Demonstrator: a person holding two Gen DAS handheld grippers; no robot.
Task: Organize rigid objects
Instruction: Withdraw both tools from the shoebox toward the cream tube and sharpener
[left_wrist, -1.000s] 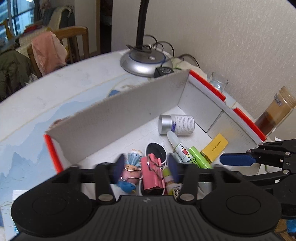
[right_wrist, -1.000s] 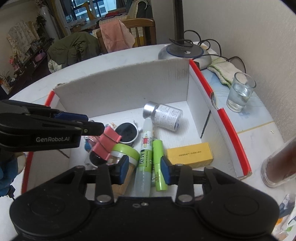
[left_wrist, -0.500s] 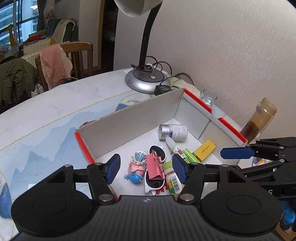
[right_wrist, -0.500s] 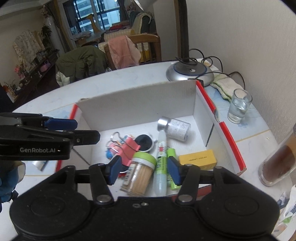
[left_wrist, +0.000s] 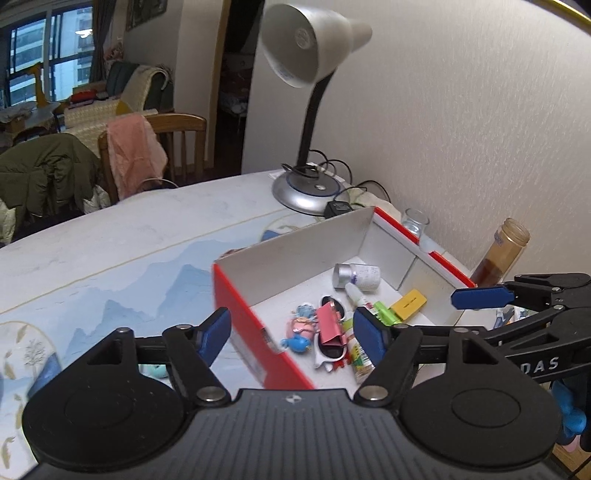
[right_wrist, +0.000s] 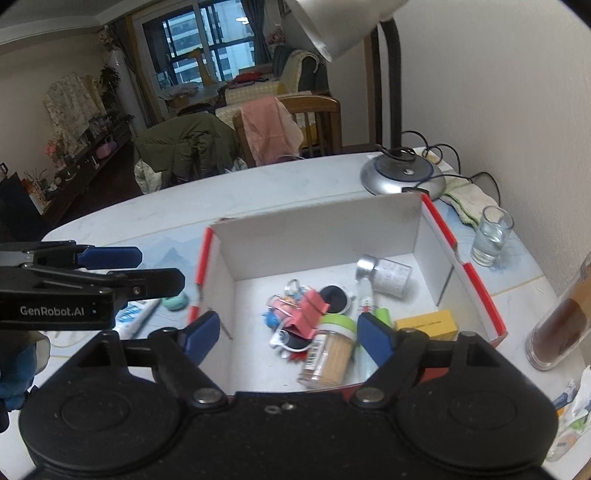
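Two hand-held grippers hang above a red-and-white cardboard box (right_wrist: 480, 291) on a pale, landscape-printed table (left_wrist: 110, 243). The left gripper (left_wrist: 291, 330) fills the bottom of its own view, its blue-padded jaws spread wide with nothing between them — they have just been opening. The right gripper (right_wrist: 284, 332), low in its frame, likewise stands agape and empty, its jaws having just opened.

Inside the box, at centre frame in the right wrist view, lies a loose heap: a pink binder clip (right_wrist: 310, 308), a green-capped toothpick jar (right_wrist: 327, 354) on its side, a small white bottle (right_wrist: 388, 275) with a silver cap, a yellow carton (right_wrist: 426, 325) towards the right wall, a black-and-white round thing (right_wrist: 334, 299) and a blue-and-pink figurine (left_wrist: 299, 328).

Outside the box, at right, stand a drinking glass (right_wrist: 491, 240) and a tall jar of brown powder (right_wrist: 557, 328); a silver desk lamp (left_wrist: 306, 66) rises at the upper centre — its base sits behind the box.
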